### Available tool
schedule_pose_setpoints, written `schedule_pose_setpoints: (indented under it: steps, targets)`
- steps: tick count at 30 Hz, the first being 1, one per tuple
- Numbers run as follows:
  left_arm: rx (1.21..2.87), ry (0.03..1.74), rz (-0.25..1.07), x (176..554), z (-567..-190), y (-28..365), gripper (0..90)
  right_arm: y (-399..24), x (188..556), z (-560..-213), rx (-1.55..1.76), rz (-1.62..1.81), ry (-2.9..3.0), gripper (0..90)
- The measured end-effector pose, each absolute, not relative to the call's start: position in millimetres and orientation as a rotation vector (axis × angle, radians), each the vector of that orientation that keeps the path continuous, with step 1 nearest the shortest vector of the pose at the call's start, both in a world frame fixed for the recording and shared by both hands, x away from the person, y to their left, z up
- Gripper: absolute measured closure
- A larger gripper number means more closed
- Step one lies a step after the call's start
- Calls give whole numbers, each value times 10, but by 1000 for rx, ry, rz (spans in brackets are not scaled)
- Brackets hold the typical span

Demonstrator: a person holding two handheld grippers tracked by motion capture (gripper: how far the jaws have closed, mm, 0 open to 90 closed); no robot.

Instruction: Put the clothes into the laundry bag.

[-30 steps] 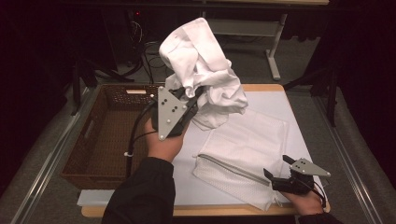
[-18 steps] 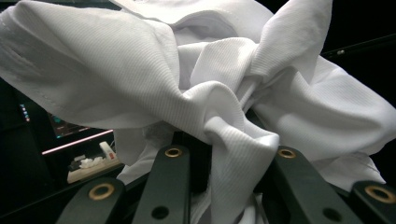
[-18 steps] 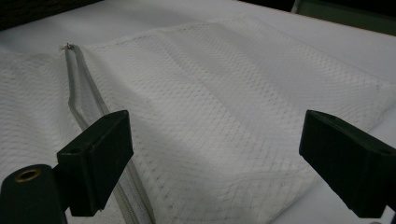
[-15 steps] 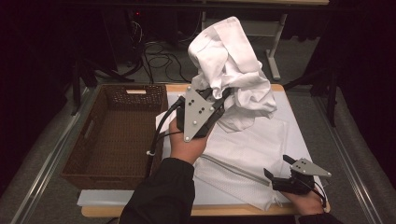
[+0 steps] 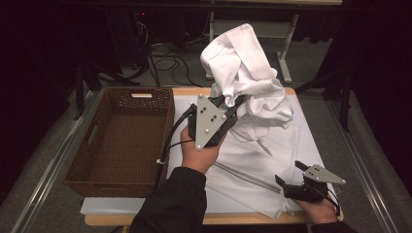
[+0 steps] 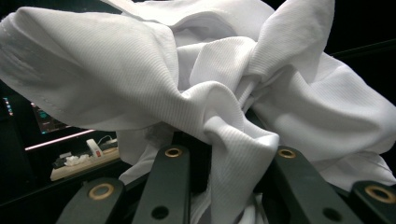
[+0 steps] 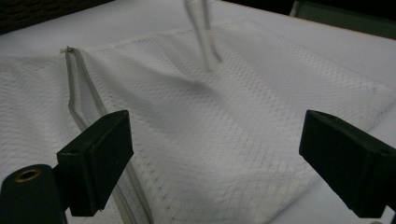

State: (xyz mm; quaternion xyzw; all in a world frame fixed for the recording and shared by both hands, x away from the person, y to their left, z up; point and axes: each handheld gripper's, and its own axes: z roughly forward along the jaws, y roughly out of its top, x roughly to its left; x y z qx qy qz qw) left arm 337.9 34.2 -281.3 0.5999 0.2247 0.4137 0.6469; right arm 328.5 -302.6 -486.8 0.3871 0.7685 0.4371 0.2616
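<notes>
1. The white garment (image 5: pixel 245 80), a bunched, finely ribbed knit, hangs in the air above the far middle of the desk (image 5: pixel 311 121), over the mesh bag (image 5: pixel 257 165).
2. The left tongs (image 5: pixel 228 108) are clenched on a twisted fold of that garment; in the left gripper view the cloth (image 6: pixel 224 93) is pinched between the black jaws.
3. Since a second ago the left hand has carried the garment rightward, away from the wicker basket (image 5: pixel 119 141) and over the bag.
4. The mesh bag is white netting with a zipper (image 7: pixel 77 88), lying flat.
5. The right tongs (image 5: pixel 291 175) stand released at the bag's near corner, unmoved.
6. No legible writing.
</notes>
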Motion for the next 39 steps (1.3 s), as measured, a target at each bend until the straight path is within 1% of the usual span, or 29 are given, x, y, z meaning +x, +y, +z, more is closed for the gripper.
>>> schedule_pose_setpoints:
  steps: [3, 13, 20, 25, 29, 32, 34, 35, 36, 39]
  targets:
    - [1365, 508, 957, 3340, -2832, 408, 764, -3025, 3285, -4867, 1043, 1180, 2081, 103]
    - [1380, 558, 1035, 3181, -2924, 883, 764, -3012, 3287, -4878, 1037, 1177, 2092, 111]
    - [1401, 629, 1021, 3111, -3149, 1158, 764, -2992, 3286, -4888, 1033, 1169, 2104, 132]
    - [1442, 668, 970, 3075, -3405, 1196, 763, -2965, 3278, -4898, 1041, 1174, 2123, 185]
    - [1484, 671, 921, 3062, -3663, 1120, 761, -2923, 3288, -4915, 1036, 1178, 2149, 231]
    - [1499, 678, 882, 3052, -3815, 1065, 760, -2879, 3299, -4910, 1029, 1185, 2171, 287]
    - [1506, 684, 857, 3045, -3912, 1042, 760, -2834, 3315, -4905, 1022, 1185, 2190, 347]
    - [1506, 684, 857, 3045, -3912, 1042, 760, -2834, 3315, -4905, 1022, 1185, 2190, 347]
    - [1523, 693, 822, 3027, -4012, 1012, 760, -2764, 3349, -4905, 998, 1168, 2211, 384]
    - [1533, 688, 804, 3003, -4134, 996, 759, -2642, 3443, -4922, 1021, 1145, 2250, 412]
